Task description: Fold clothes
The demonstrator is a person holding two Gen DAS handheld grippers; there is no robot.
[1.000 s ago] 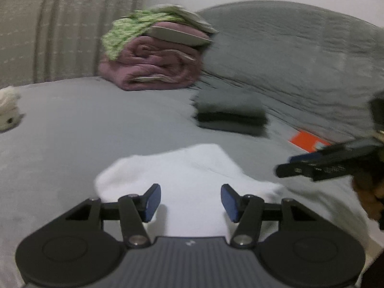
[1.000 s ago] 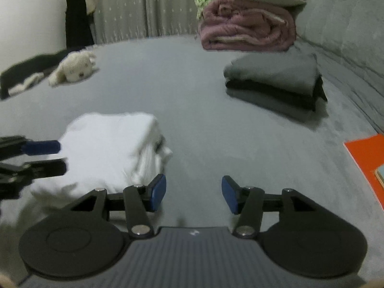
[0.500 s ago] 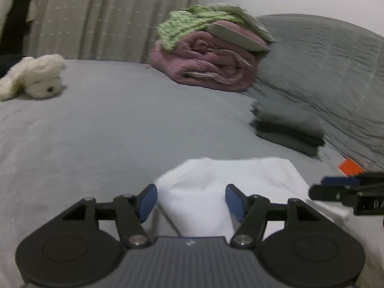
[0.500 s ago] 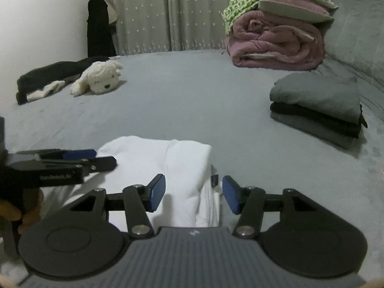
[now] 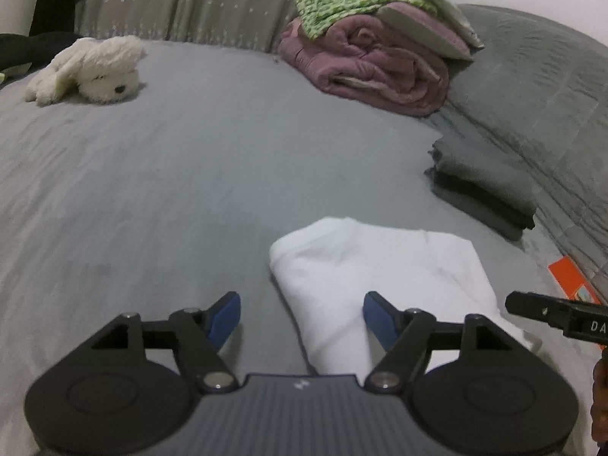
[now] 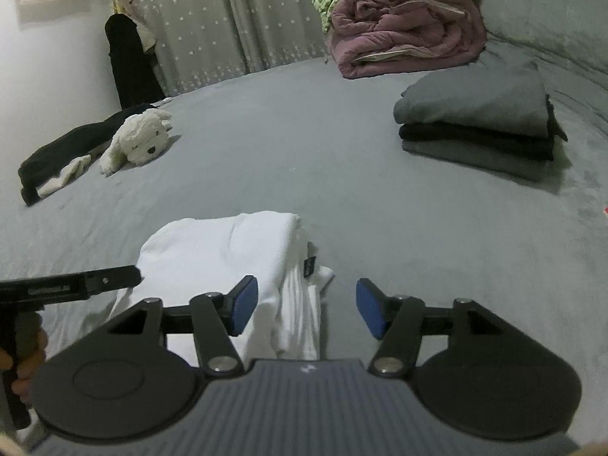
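Looks like the fold on the white garment [image 5: 380, 266] is basically wrapping up here. It's sitting as a thick folded bundle on the grey bed [image 5: 190, 174], right under and just ahead of both sets of tongs. The left tongs [image 5: 302, 319] are spread, having just been opening, with the garment's near left corner lying between the blue pads [image 5: 226, 317] but not getting pinched. Same story with the right tongs [image 6: 304, 307]: they've just been opening too, spread over the garment's layered right edge, nothing gripped.

My guess for the next move: either tidying that loose right edge where the layers and a small dark tag are peeking out, or scooping the bundle over to the stack of folded dark clothes [image 6: 475, 121] sitting ahead and to the right of the right tongs. That would be needing both tongs closing low on opposite edges so it isn't flopping open.

Room-wise: a rolled pink quilt [image 6: 406, 34] far ahead, a white plush dog [image 5: 87, 68] off to the left, starry curtains [image 6: 228, 19] behind.
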